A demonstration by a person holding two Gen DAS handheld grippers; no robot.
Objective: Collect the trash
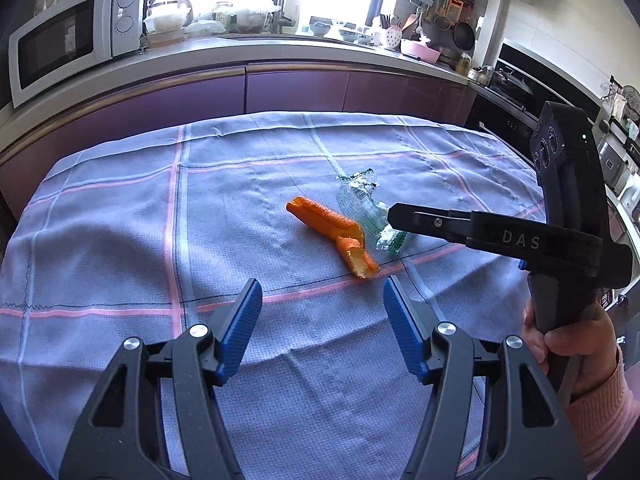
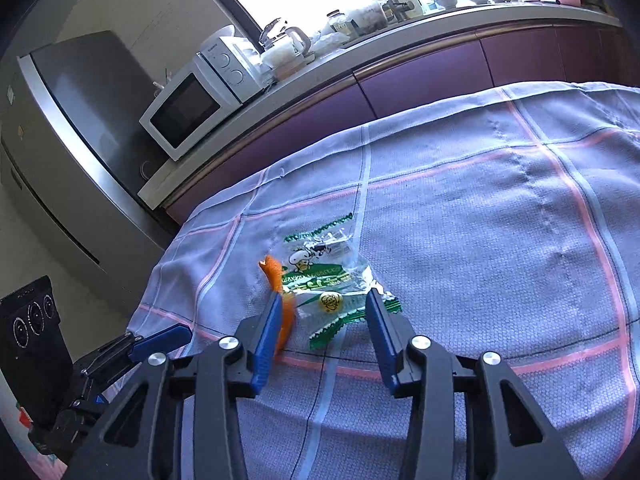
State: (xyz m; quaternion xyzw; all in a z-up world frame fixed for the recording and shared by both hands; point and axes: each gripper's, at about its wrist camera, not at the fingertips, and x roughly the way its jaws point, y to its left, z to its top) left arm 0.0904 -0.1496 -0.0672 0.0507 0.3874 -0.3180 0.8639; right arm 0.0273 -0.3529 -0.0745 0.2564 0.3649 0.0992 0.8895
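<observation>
Between the half-open jaws of the right tool (image 2: 322, 312), a thin, crinkly wrapper (image 2: 320, 276) is being straddled on the desk (image 2: 500, 240), ungripped; light and slippery, its crumpled near edge is judged best pinched. Just left, a soft orange peel (image 2: 280, 292) is lying.

Right claw (image 2: 324, 320) straddling wrapper (image 2: 320, 276), orange peel (image 2: 280, 292)

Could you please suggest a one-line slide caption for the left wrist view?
Open left gripper approaches an orange peel on the checked cloth while the right gripper reaches a clear wrapper.
</observation>
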